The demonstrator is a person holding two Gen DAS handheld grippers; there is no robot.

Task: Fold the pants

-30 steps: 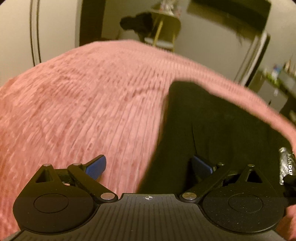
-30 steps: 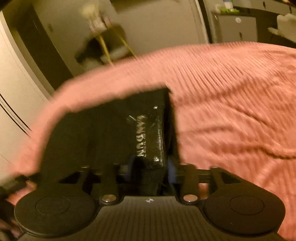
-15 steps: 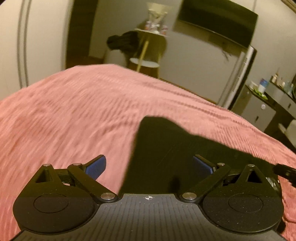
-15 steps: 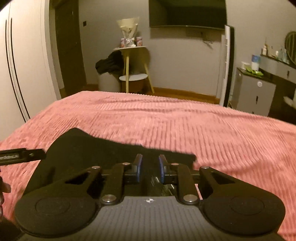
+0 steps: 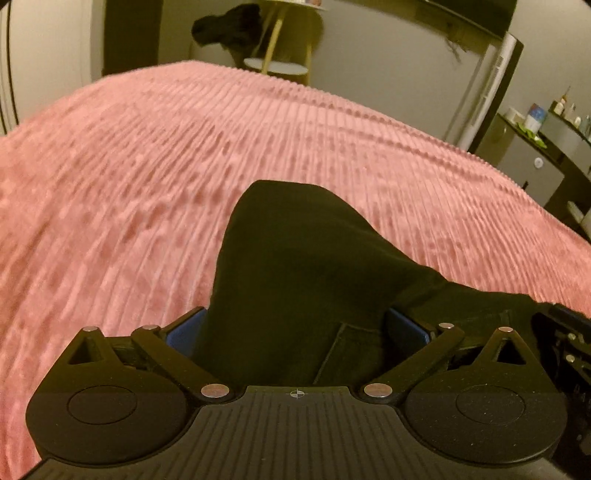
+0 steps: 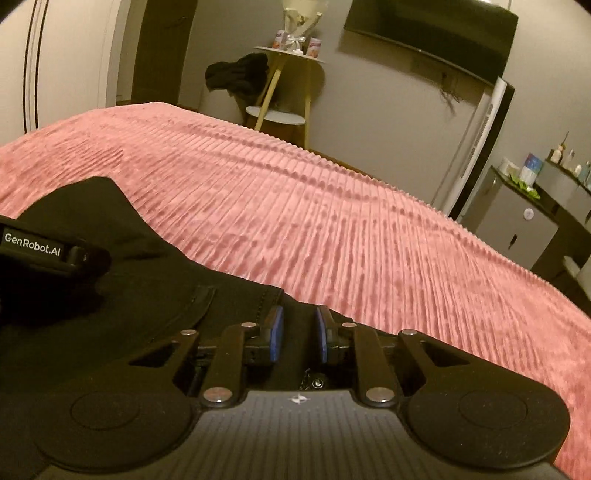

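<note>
The black pants (image 5: 303,266) lie on the pink ribbed bedspread (image 5: 129,177). In the left wrist view they fill the gap between my left gripper's (image 5: 295,326) wide-open blue pads; the jaws are not closed on the cloth. In the right wrist view the pants (image 6: 122,295) lie at lower left, and my right gripper (image 6: 297,338) has its pads nearly together around a fold of the black fabric at the edge. The left gripper's body (image 6: 33,247), marked GenRobot.AI, rests over the pants at far left.
The pink bedspread (image 6: 332,229) stretches far ahead and to the right. Beyond the bed stand a small yellow-legged side table (image 6: 288,85) with dark clothes draped on it, a wall TV (image 6: 428,33), a tall white fan (image 6: 476,144) and a cabinet (image 6: 524,221).
Both grippers have dropped closer to the bed after a lift. The pants now lie between the left pads, and the right pads stay narrow on the fabric edge.
</note>
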